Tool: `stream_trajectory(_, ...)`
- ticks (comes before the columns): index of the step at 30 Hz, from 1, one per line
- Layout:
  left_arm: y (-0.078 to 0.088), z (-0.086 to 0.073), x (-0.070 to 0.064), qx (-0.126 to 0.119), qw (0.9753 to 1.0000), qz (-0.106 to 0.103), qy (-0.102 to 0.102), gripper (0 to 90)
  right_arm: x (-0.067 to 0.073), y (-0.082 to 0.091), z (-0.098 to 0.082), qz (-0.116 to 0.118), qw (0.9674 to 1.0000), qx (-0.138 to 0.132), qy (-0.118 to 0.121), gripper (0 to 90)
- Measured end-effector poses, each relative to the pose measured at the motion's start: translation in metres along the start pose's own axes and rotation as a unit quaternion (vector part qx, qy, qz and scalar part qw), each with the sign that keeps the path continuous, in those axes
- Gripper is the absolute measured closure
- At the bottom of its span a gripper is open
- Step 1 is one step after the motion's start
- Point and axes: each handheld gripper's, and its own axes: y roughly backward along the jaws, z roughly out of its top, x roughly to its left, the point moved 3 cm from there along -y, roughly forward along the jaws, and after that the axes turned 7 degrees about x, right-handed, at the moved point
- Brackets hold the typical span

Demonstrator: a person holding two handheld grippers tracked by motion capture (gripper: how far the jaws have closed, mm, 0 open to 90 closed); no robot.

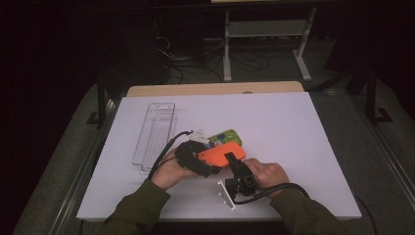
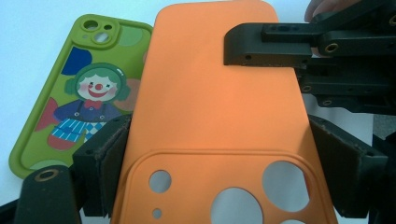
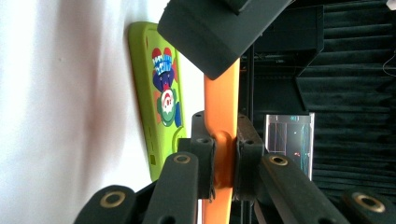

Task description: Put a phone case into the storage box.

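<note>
Nearest the high camera: two olive-green sleeves, forearms angled inward from the bottom edge. Left hand (image 1: 171,170) curled round the left gripper (image 1: 208,159), jaws clamped on the long edges of a flat orange silicone phone case (image 2: 210,121) at its camera-cutout end. Right hand (image 1: 264,172) wrapped round the right gripper (image 3: 220,154), pads (image 3: 201,154) pinched tight on that case's edge. Orange case raised above the white tabletop (image 1: 293,137), just over a green clown-printed phone case (image 2: 79,102). Clear plastic tray (image 1: 154,132) farther left.

Two phone cases lie at the frame's centre: one orange case (image 1: 219,155), one green case (image 1: 226,136). One clear tray (image 1: 155,132) sits centre-left. Two grippers: left gripper (image 1: 208,164) and right gripper (image 1: 234,164).
</note>
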Motion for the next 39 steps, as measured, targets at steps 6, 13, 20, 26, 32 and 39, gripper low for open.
stream_trajectory(6, 0.001, 0.000, 0.000, -0.008, 1.0000, -0.005, 0.002, 14.7, -0.001, 0.001, 0.000, -0.002, 1.0000, -0.003, -0.001, 81.7)
stream_trajectory(13, 0.003, 0.000, -0.003, -0.020, 0.9997, -0.002, -0.015, 9.8, -0.003, 0.002, -0.001, 0.004, 1.0000, 0.001, -0.002, 82.4)
stream_trajectory(20, 0.008, 0.000, -0.001, -0.023, 0.9995, -0.008, -0.020, 0.0, -0.004, 0.000, -0.003, 0.002, 1.0000, 0.002, -0.008, 82.3)
stream_trajectory(26, 0.012, 0.001, 0.000, -0.031, 0.9992, -0.011, -0.021, 0.0, -0.004, -0.001, -0.005, 0.007, 0.9999, 0.009, -0.011, 82.1)
stream_trajectory(32, 0.019, -0.001, 0.004, -0.032, 0.9992, -0.005, -0.021, 0.0, -0.009, -0.005, -0.014, 0.021, 0.9987, 0.025, -0.039, 81.9)
stream_trajectory(39, 0.026, -0.002, 0.011, -0.036, 0.9990, 0.005, -0.025, 0.0, -0.013, -0.007, -0.025, 0.050, 0.9937, 0.051, -0.086, 81.9)
